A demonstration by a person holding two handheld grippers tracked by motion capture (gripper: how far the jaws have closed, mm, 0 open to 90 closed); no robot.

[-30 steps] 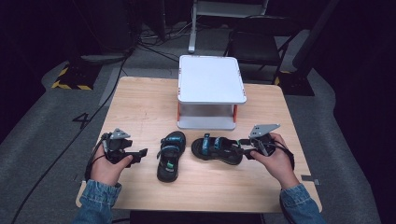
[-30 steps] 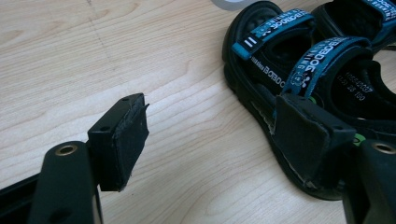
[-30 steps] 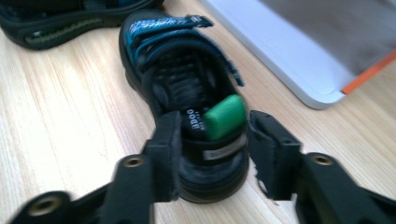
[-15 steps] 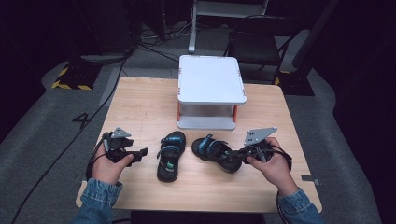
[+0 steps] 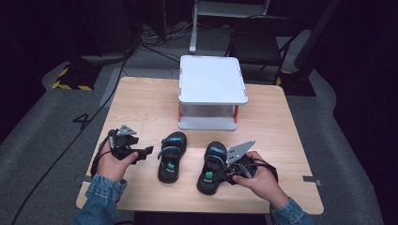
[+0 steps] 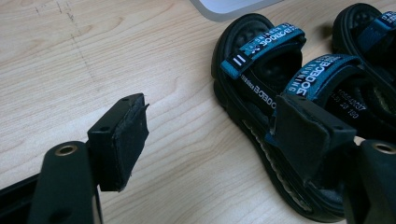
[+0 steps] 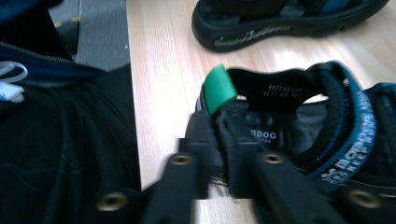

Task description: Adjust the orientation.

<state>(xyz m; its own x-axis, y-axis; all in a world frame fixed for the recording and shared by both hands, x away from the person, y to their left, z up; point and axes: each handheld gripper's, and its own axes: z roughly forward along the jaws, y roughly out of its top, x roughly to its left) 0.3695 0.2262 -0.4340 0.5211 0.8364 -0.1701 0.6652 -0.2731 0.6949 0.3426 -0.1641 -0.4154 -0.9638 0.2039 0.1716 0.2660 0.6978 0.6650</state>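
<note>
Two black sandals with teal straps lie on the wooden table (image 5: 141,108), both toward its near edge and in front of a white two-tier stand (image 5: 211,89) that sits at the middle of the far half. The left sandal (image 5: 171,156) lies flat on its sole about midway along the near half, its toe end toward the stand and its heel toward the near edge. The right sandal (image 5: 212,167) lies just beside it, apart from it, a little closer to the near edge and turned slightly so that its heel points toward the near right. The right gripper (image 5: 233,171), held in the person's right hand (image 5: 261,180), meets this sandal at the heel side; in the right gripper view its jaws are pressed together on the black heel strap, just below a green pull tab (image 7: 218,88), with the strap's fabric bunched between the pads. The left gripper (image 5: 141,153), in the left hand (image 5: 111,161), hovers over the table to the left of the left sandal, near the near left corner. In the left gripper view its jaws stand spread wide with bare wood between them; the right-hand pad lies in front of the sandal's rear strap, though whether it touches it cannot be told.
</note>
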